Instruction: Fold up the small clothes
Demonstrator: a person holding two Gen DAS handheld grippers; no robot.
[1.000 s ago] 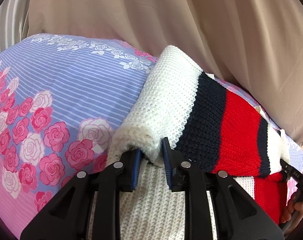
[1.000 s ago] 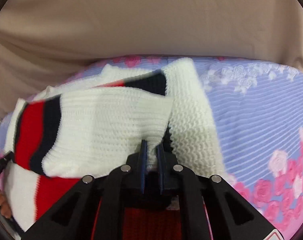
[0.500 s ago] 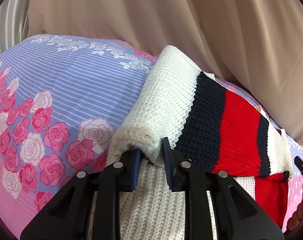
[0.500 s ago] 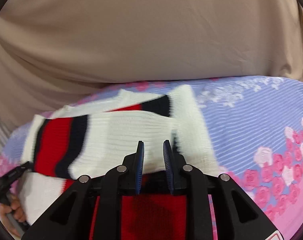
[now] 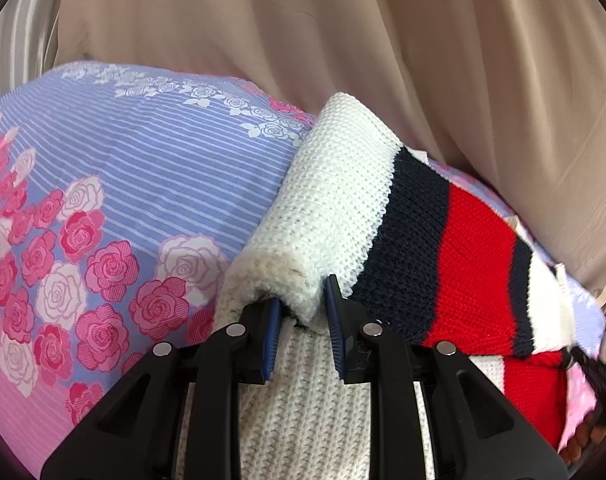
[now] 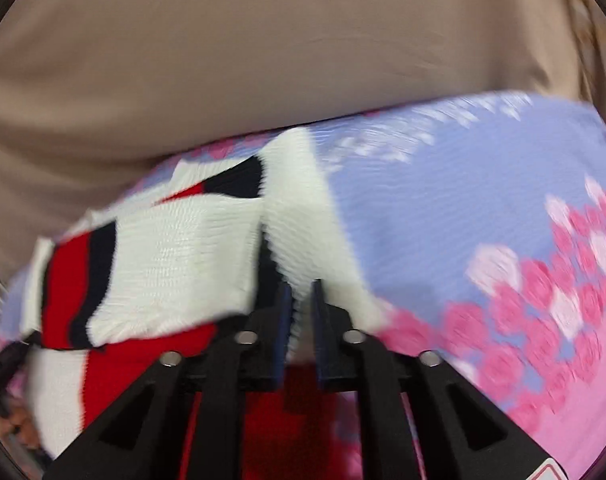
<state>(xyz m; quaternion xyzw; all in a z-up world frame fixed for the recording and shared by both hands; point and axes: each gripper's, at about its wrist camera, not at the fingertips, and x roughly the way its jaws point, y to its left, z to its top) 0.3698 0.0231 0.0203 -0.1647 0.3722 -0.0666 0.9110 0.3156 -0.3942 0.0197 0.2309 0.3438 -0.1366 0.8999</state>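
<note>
Nearest to us, our left gripper is clenched on the rolled white edge of the knit sweater, the blue pads pinching that thick fold at about 6 o'clock in the left wrist view. Our right gripper has white knit between its narrowed jaws; they have just been closing, after opening a moment before, but the blur keeps us from saying whether the pads truly press on the wool, so we cannot tell if it grips. The sweater lies on the floral bedsheet, white with navy and red stripes, running from 6 o'clock out to 3 o'clock in the left view. We judge the task as partway: one sleeve or side panel already lies folded across the body at 9 o'clock in the right wrist view, and the white edge we hold is lifted and curled over rather than laid flat, so that fold is not yet finished and a final halving probably remains. At the edge of the left view, around 4 o'clock, a hand shows. Farther off, from 10 to 2 o'clock, a beige curtain hangs close behind the bed, just beyond the sweater's far end; it could crowd any fold toward that side. Nothing else lies on the sheet in view.
</note>
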